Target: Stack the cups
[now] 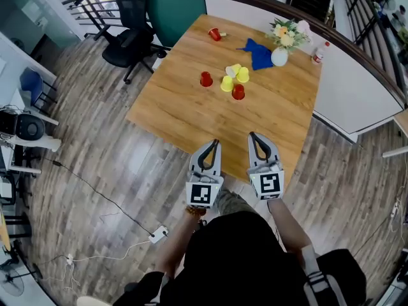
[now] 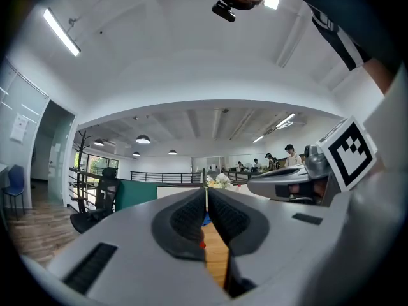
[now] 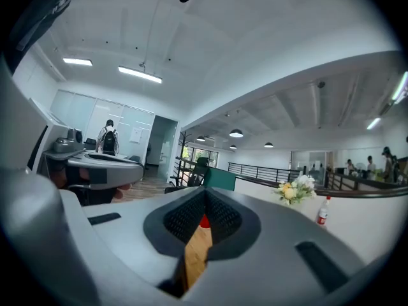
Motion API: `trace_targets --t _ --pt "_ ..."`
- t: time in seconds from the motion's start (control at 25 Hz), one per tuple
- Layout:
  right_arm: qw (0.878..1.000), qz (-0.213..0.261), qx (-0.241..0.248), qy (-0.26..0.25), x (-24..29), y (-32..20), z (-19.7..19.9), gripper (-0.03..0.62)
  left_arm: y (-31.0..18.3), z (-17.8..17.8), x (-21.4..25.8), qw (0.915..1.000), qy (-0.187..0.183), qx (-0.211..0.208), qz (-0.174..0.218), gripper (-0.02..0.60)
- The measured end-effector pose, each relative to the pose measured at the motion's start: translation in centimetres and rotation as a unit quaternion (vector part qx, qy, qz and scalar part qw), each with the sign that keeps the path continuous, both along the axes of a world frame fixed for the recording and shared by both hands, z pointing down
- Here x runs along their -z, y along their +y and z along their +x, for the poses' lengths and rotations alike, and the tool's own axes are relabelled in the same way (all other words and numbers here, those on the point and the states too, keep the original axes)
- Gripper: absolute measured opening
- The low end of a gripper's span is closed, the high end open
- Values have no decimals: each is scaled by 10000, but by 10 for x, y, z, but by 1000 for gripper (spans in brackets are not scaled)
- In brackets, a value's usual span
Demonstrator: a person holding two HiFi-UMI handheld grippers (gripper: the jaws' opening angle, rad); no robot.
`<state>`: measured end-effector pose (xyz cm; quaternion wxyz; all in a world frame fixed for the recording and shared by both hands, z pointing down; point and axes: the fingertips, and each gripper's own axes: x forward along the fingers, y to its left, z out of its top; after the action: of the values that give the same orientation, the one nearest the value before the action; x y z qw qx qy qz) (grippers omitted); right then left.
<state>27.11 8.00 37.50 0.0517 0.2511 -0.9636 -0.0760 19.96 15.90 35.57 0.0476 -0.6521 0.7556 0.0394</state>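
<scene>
Nearest, the left gripper (image 1: 215, 144) and the right gripper (image 1: 252, 136) hung at the near edge of the table (image 1: 172, 110), each with its fingers (image 2: 185, 218) pressed together on nothing. Farther off, mid-table, the red and yellow cups (image 1: 227, 83) stood clustered, and another red cup (image 1: 215, 34) lay at the far edge. They looked like light, thin plastic, slippery and easily tipped, and best pinched gently at the rim.

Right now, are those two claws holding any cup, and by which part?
Nothing is held. The left gripper and the right gripper are both shut and empty, by the near edge of the table; the cups sit farther along it.
</scene>
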Motion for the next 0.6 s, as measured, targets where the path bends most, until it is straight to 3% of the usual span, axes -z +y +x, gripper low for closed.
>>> trace_targets --t 0.32,0.6 --pt "9989 -66 -452 -53 -6 -61 -62 8 -66 -70 -4 9988 14 -448 -190 28" --pt "9939 -163 -1084 -154 -2 -107 -69 8 -127 -81 0 9930 -133 -1144 -256 28"
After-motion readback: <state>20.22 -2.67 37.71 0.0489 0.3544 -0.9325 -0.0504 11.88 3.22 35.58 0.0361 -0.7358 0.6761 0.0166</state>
